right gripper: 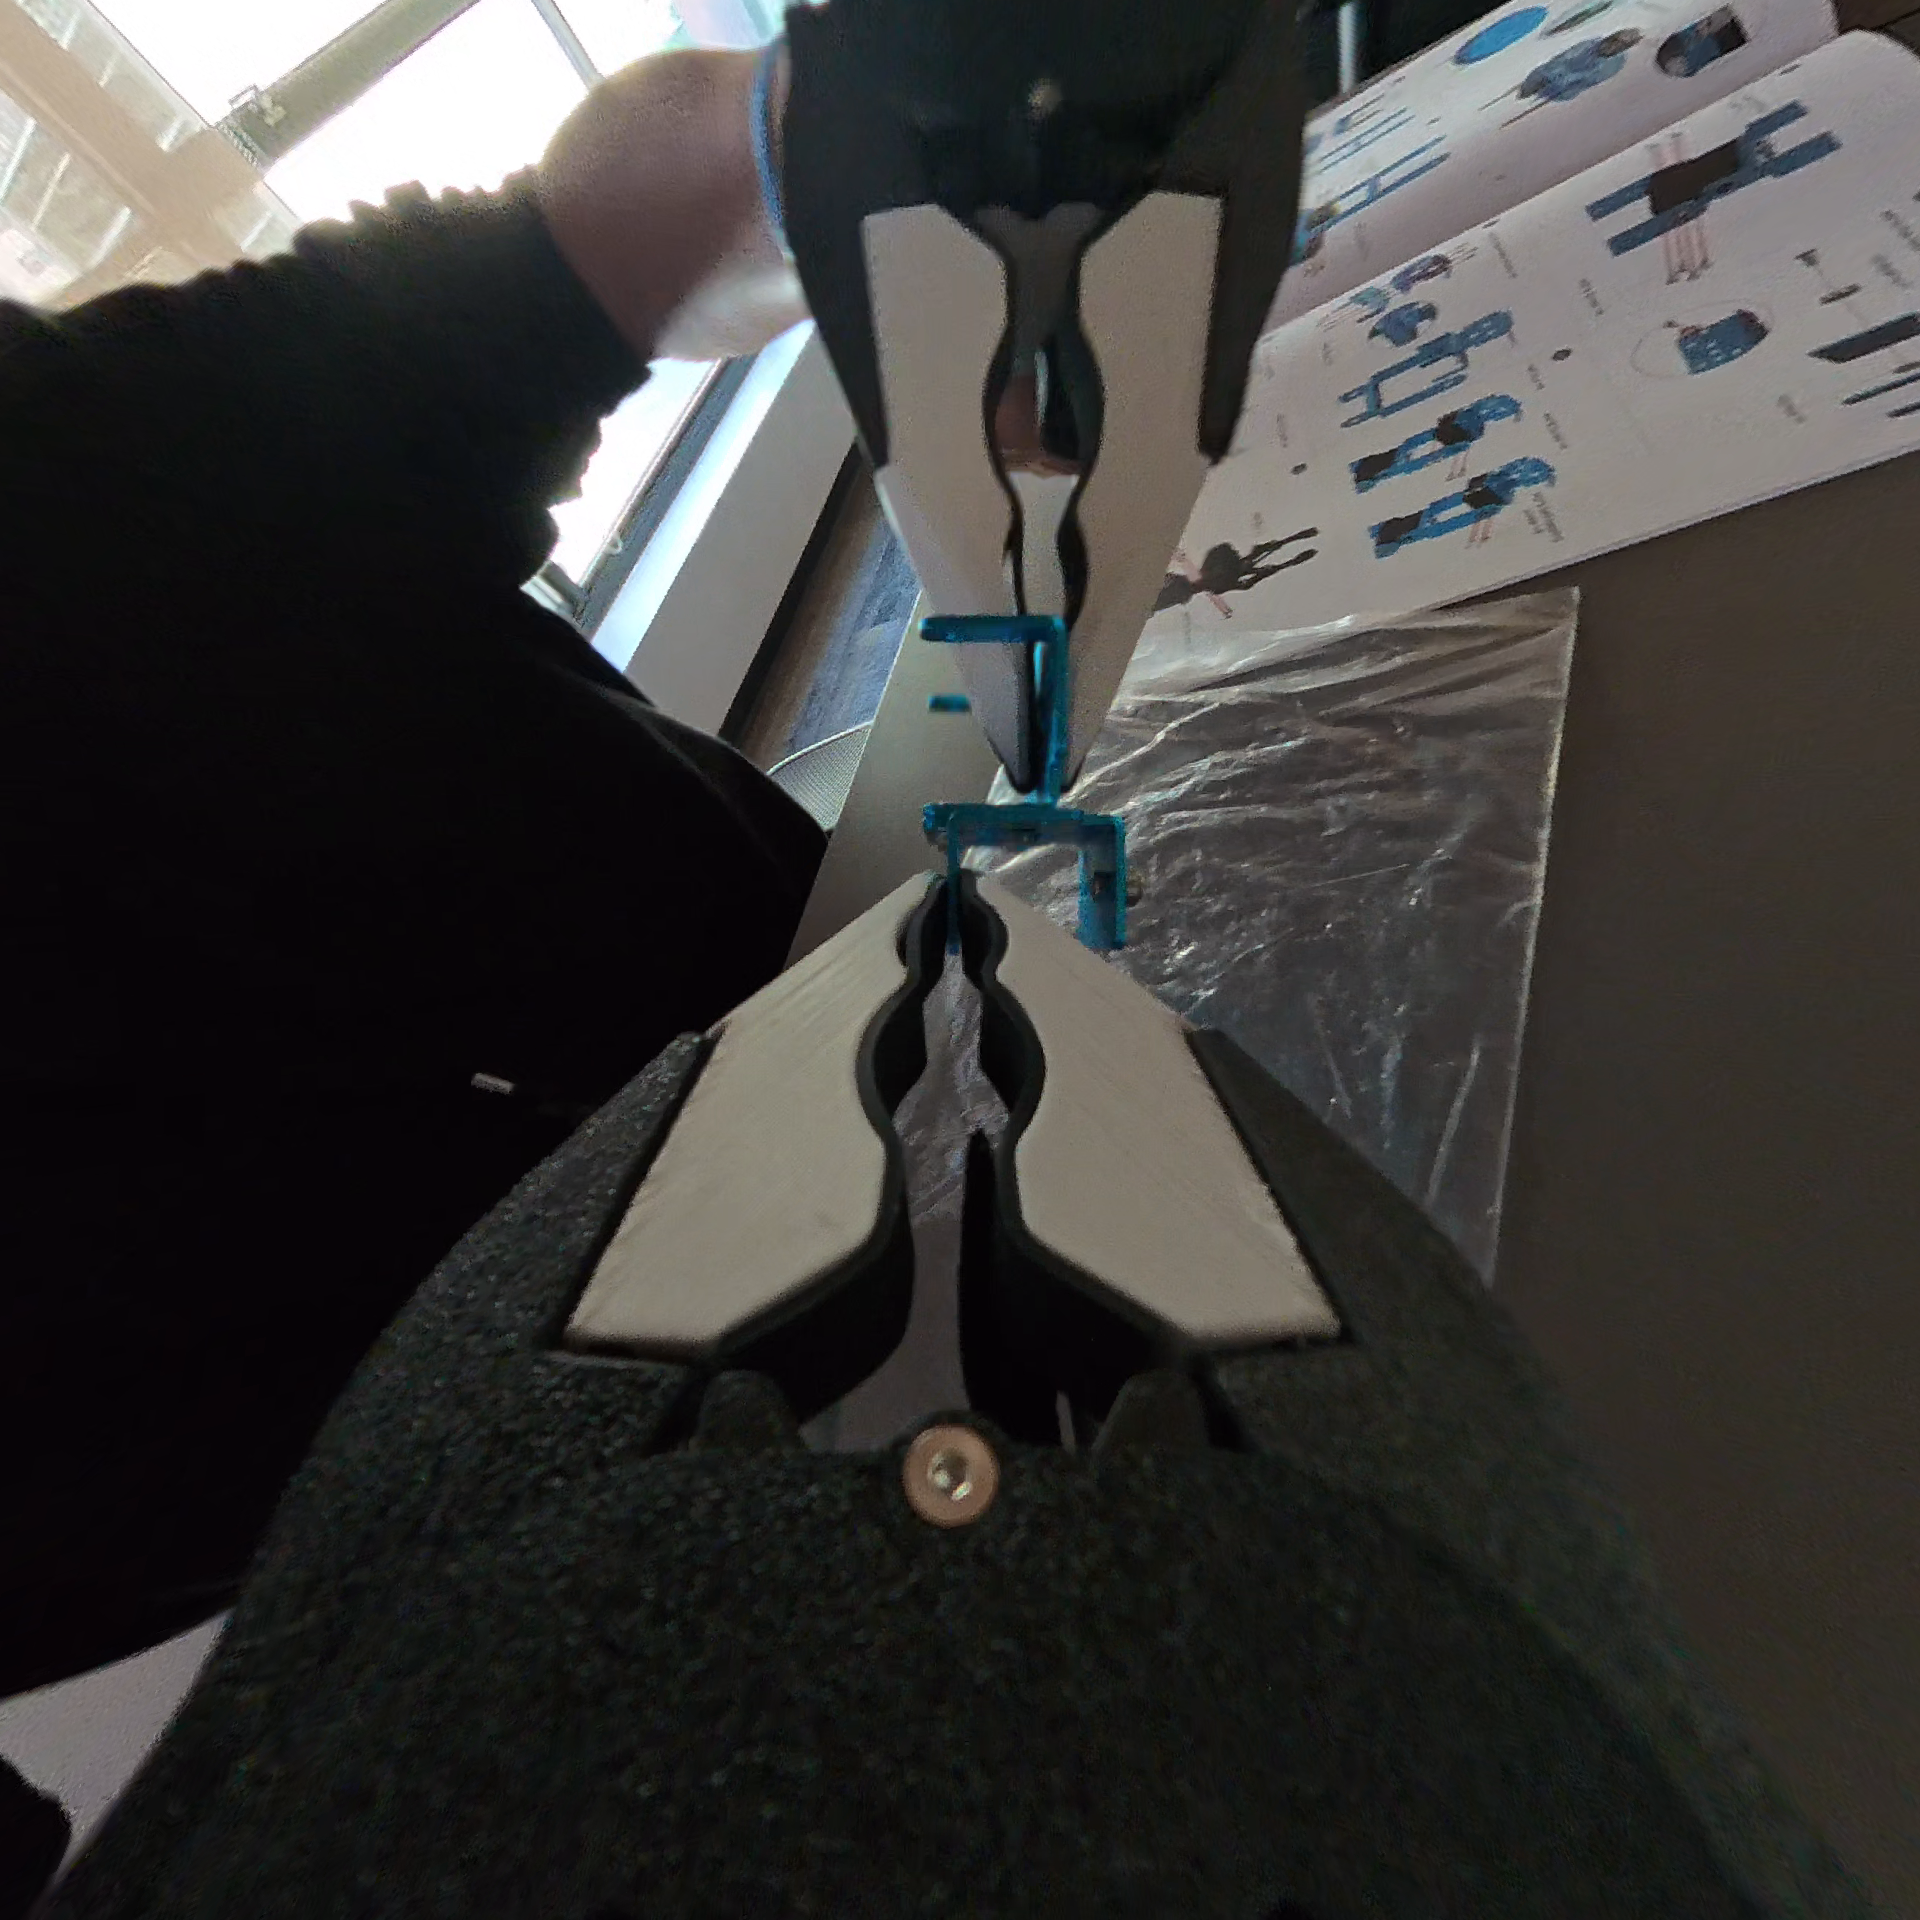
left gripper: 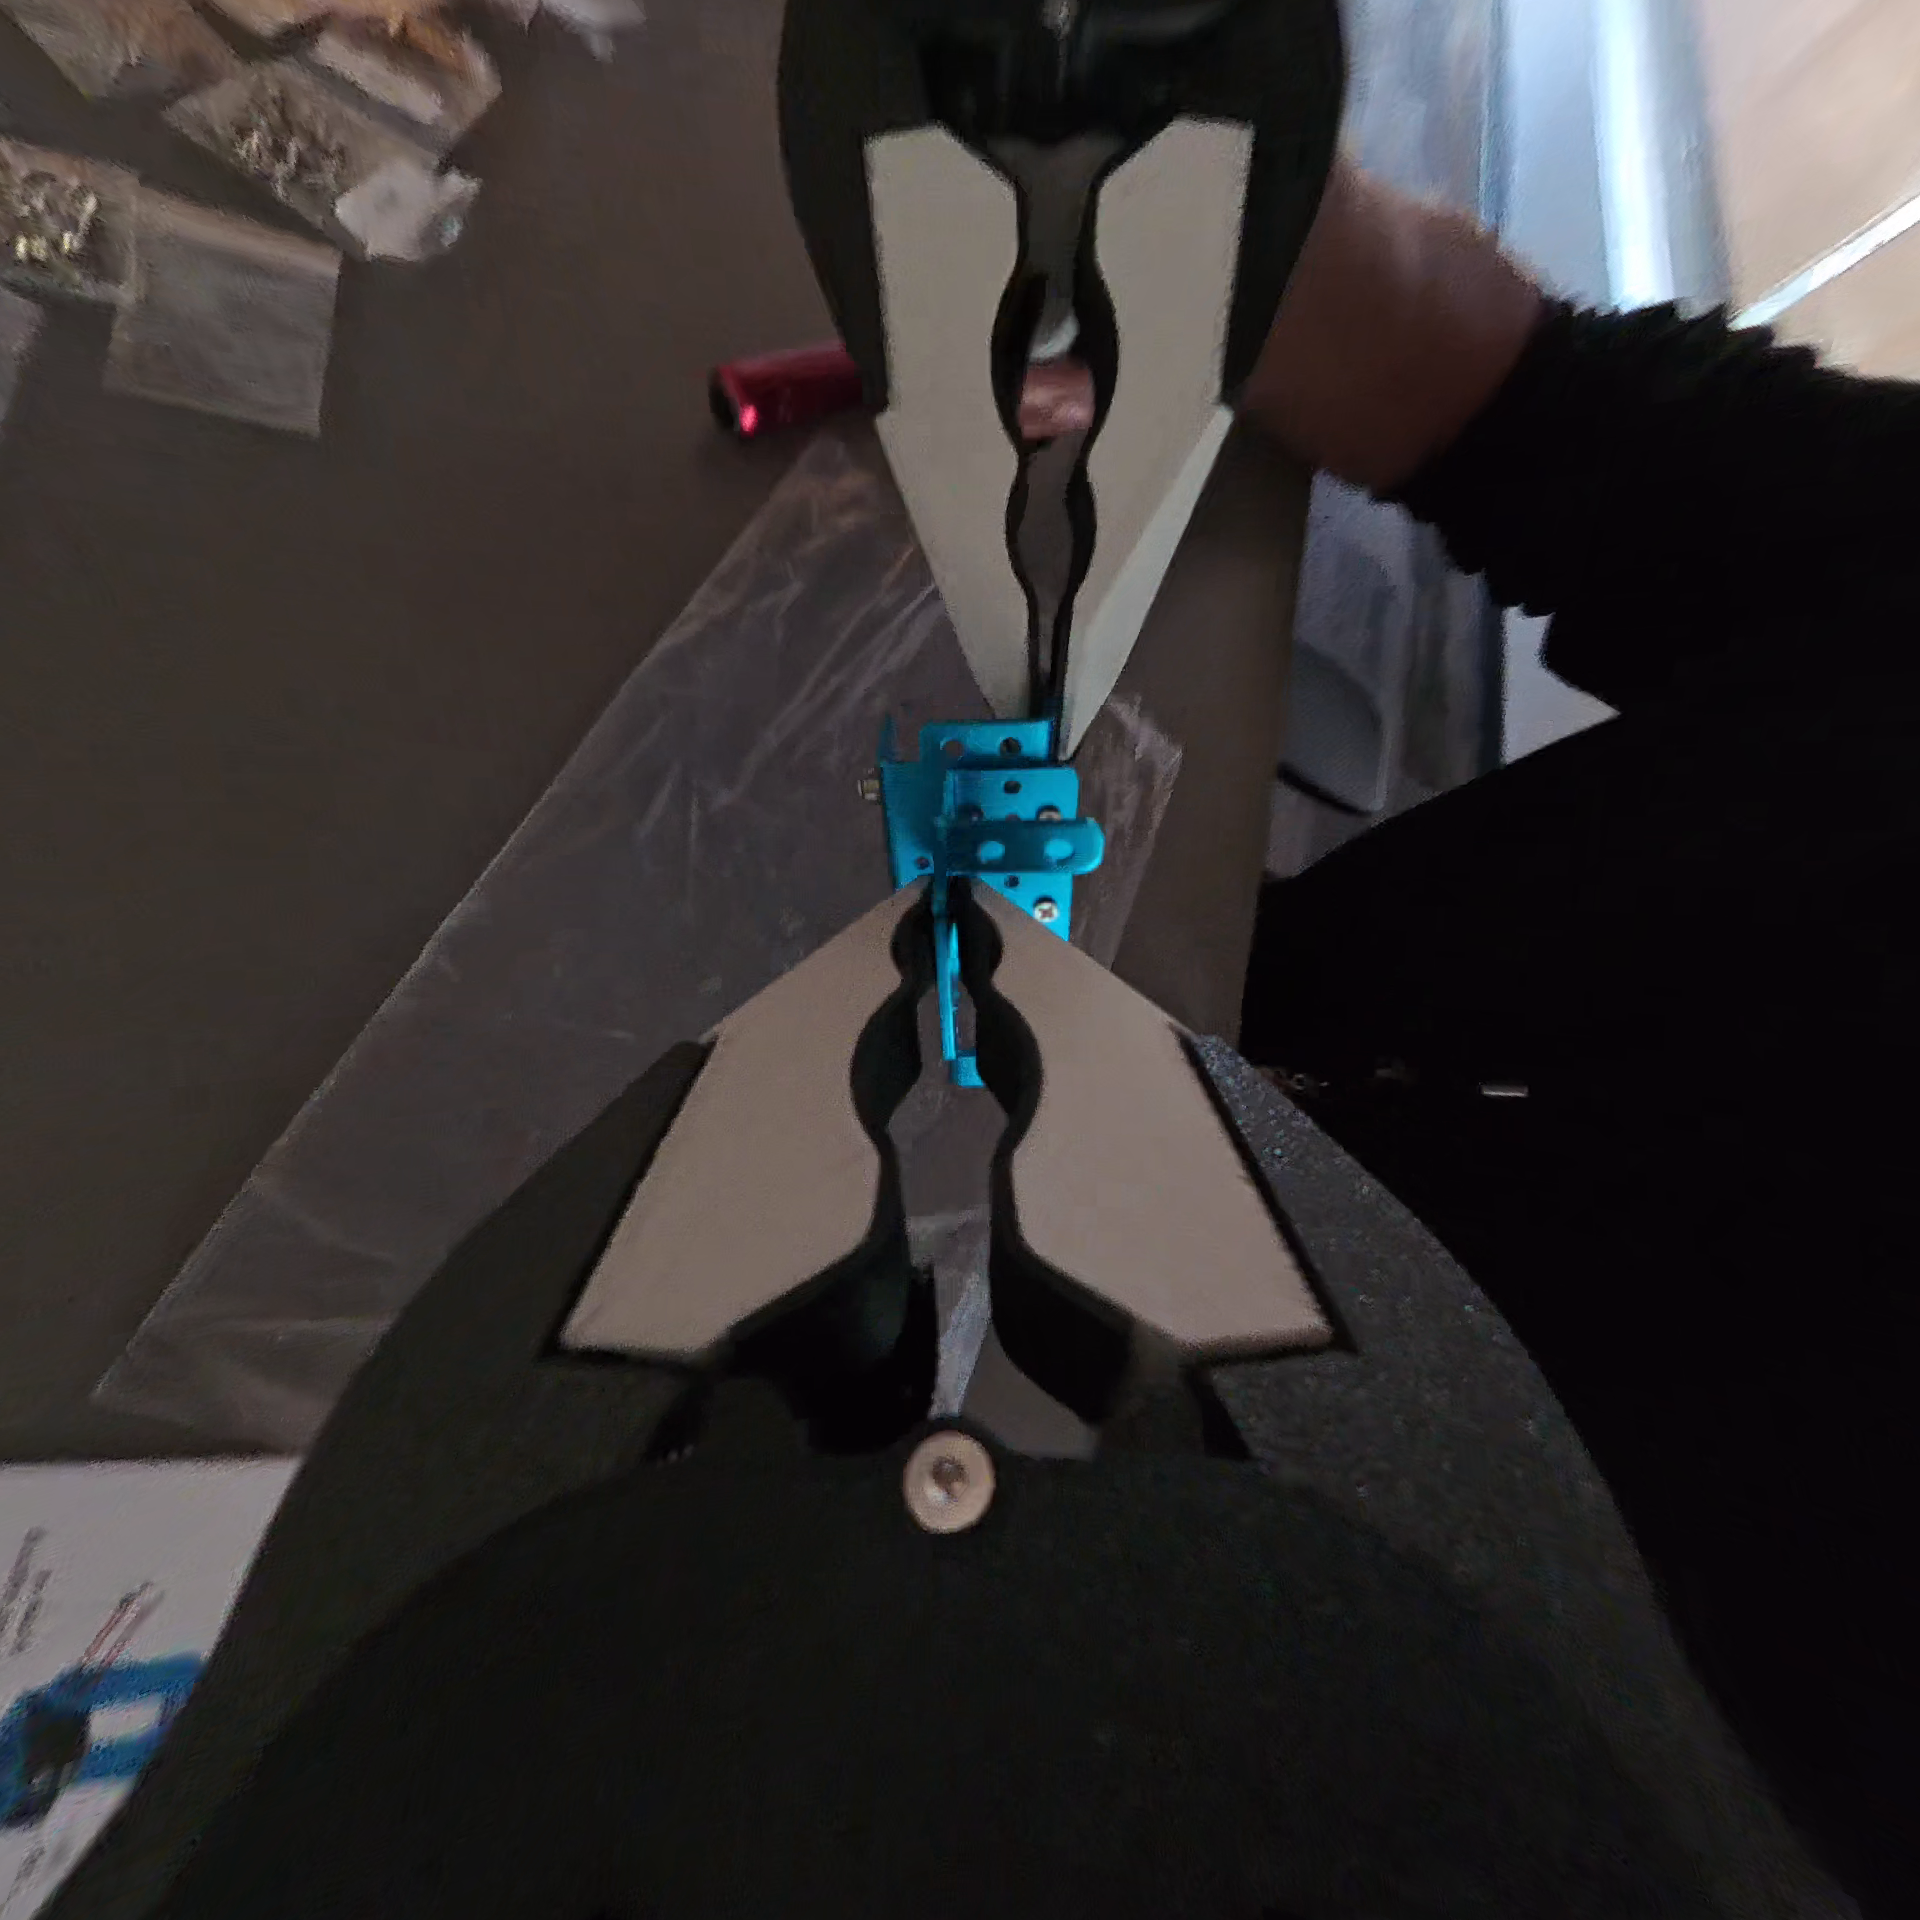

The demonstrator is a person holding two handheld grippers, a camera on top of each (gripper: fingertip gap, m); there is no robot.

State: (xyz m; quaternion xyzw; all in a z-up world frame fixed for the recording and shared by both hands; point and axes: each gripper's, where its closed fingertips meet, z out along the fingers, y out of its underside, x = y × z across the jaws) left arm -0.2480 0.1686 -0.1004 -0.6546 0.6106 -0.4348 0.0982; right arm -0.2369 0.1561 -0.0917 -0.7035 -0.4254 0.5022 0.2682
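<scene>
The left gripper (left gripper: 951, 914) and the right gripper (right gripper: 956, 894) both pinch the blue metal bracket assembly (left gripper: 987, 821), held above the clear plastic sheet (left gripper: 582, 935) on the table (left gripper: 468, 520). It looks light, stiff, thin-edged; flat flanges give the best hold.

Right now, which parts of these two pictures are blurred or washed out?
Left wrist view: the hand and parts bags are smeared; the blue bracket assembly is sharp. Right wrist view: the window glares white, the sleeve goes black, edges bend.
</scene>
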